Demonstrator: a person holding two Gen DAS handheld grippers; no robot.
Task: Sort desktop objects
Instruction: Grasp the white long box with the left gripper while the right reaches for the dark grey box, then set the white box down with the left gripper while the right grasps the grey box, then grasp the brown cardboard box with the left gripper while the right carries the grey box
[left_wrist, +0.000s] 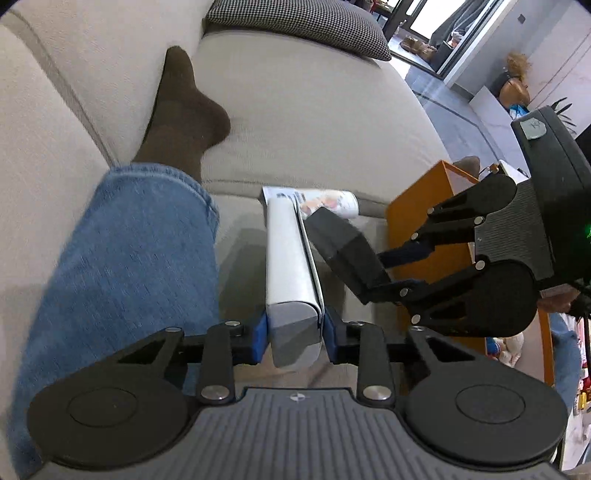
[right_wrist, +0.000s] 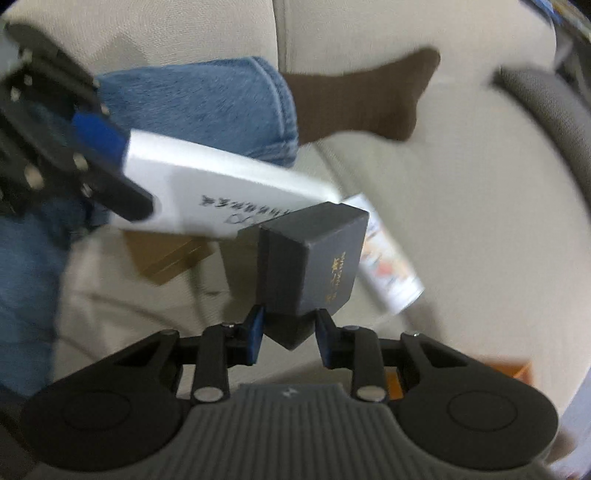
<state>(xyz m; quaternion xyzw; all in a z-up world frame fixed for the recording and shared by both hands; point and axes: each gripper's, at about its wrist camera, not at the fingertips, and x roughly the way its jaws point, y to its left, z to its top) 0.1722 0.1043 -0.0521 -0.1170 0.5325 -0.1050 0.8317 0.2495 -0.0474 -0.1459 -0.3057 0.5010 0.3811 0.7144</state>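
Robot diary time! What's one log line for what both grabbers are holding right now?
left gripper: shut on flat white box | right gripper: shut on small dark grey box | both held above beige sofa

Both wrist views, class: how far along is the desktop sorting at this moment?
Done: nothing visibly sorted. In hand: the left gripper clamps a white box; the right gripper clamps a dark grey box, both carried above the sofa. Left: placing both; the orange box may be the destination, unconfirmed.

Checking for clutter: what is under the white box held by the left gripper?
Beneath the white box, a brown cardboard piece shows on the sofa; its remainder is covered.
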